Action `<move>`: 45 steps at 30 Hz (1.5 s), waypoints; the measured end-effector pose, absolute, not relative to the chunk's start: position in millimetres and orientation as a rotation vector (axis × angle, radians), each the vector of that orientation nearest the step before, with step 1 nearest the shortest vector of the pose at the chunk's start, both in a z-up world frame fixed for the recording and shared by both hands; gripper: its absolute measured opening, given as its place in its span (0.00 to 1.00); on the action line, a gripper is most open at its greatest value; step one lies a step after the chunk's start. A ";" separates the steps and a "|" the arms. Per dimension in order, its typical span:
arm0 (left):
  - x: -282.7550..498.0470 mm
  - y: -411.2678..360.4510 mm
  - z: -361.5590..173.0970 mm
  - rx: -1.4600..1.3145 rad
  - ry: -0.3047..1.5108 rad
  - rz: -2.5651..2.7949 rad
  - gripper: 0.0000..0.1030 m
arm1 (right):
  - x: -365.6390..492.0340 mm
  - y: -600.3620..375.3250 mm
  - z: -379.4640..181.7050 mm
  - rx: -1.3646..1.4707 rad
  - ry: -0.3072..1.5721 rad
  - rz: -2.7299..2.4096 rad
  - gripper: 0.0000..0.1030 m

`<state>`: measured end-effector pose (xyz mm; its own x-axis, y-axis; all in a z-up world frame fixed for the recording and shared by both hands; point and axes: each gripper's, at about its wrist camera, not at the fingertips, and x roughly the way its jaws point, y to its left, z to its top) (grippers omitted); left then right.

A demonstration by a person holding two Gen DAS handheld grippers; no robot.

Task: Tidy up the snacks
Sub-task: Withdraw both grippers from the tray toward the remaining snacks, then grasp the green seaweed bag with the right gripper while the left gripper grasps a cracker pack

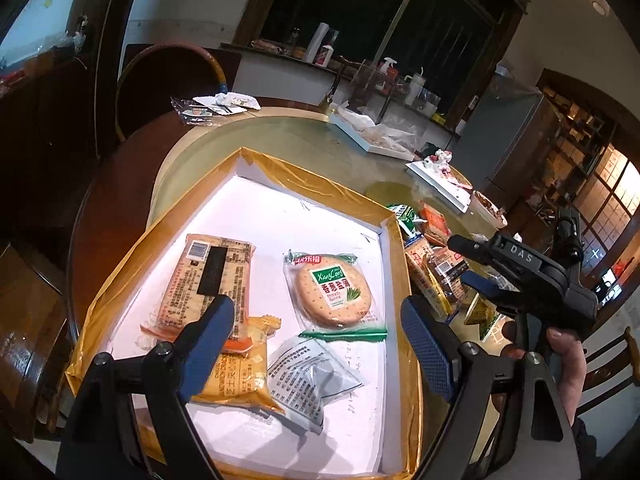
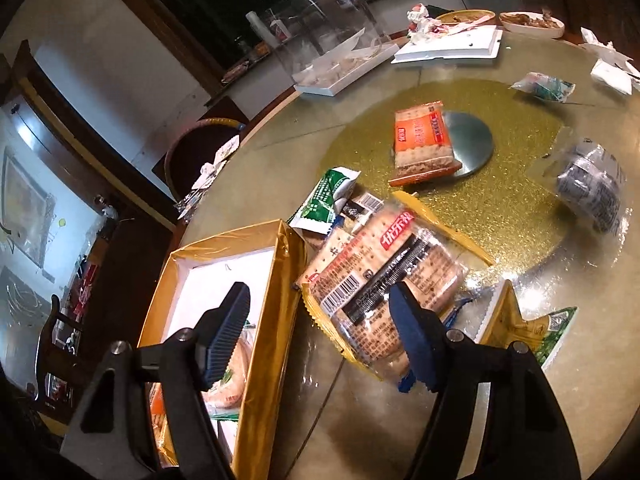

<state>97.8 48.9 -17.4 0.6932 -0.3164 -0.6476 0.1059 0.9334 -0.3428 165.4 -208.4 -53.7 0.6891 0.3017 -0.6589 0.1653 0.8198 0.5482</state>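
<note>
the shallow box, white inside with gold-taped walls, sits at the near edge of the round glass-topped table. four packets lie in it: a round biscuit in clear wrap with green trim, a long cracker pack face down, a yellow packet partly under it, and a grey-printed clear packet beside that. the left gripper hangs over the box with its blue pads wide apart, holding nothing. just outside the box's right wall lies a heap of loose snacks, topped by a big cracker pack; the right gripper hovers over the wall and this pack, its fingers spread and empty. farther out an orange cracker pack rests partly on a metal disc, and a clear packet lies well apart.
</note>
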 end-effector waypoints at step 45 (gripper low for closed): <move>88.5 -9.0 -11.1 -0.337 0.797 -0.298 0.83 | 91.1 -276.7 -72.0 0.572 0.878 0.116 0.71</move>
